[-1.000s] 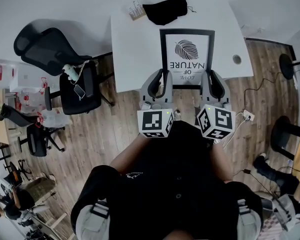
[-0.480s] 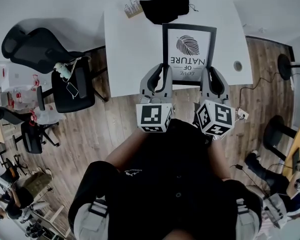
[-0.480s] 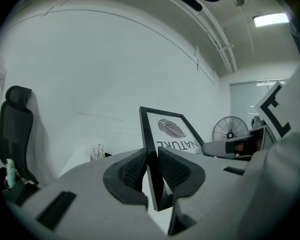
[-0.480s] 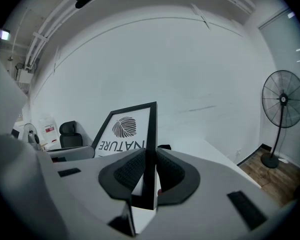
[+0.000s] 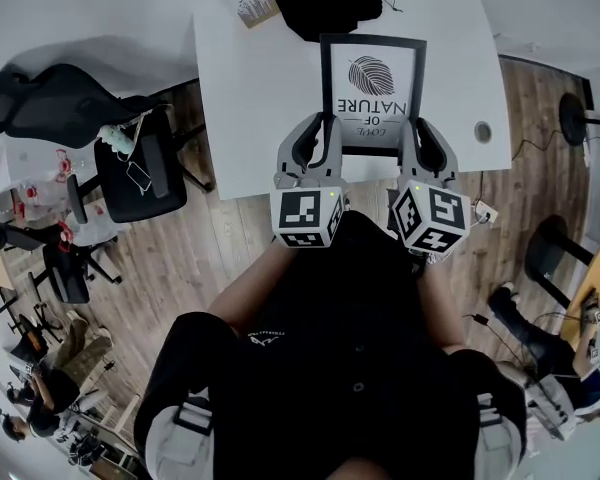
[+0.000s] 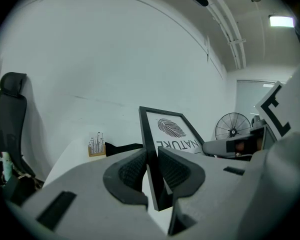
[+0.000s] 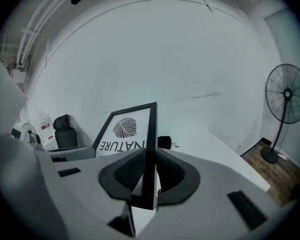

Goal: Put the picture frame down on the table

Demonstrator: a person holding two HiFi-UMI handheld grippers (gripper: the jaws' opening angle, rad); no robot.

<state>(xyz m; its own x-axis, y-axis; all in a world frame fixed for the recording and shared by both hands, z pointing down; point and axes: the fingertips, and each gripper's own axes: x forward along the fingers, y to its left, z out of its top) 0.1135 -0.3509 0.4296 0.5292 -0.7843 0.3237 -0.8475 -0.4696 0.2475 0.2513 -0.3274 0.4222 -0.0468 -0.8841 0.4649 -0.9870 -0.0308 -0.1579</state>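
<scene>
A black picture frame (image 5: 372,88) with a leaf print and the words "LOVE OF NATURE" is held over the white table (image 5: 250,88), tilted with its far end raised. My left gripper (image 5: 323,140) is shut on the frame's left bar (image 6: 151,154) near its close corner. My right gripper (image 5: 408,140) is shut on the right bar (image 7: 150,154). Both gripper views show the frame (image 6: 172,131) (image 7: 127,129) slanting up away from the jaws. Whether the near edge touches the table is hidden by the grippers.
A black cloth pouch (image 5: 325,3) and a small wooden holder (image 5: 252,5) lie at the table's far end. A round cable hole (image 5: 483,132) is at the table's right edge. Black office chairs (image 5: 80,103) stand to the left. A floor fan (image 7: 287,106) stands at the right.
Both grippers have carried the frame further over the table, away from me, and the view has shifted so the table sits higher in it. The grip on both bars is unchanged.
</scene>
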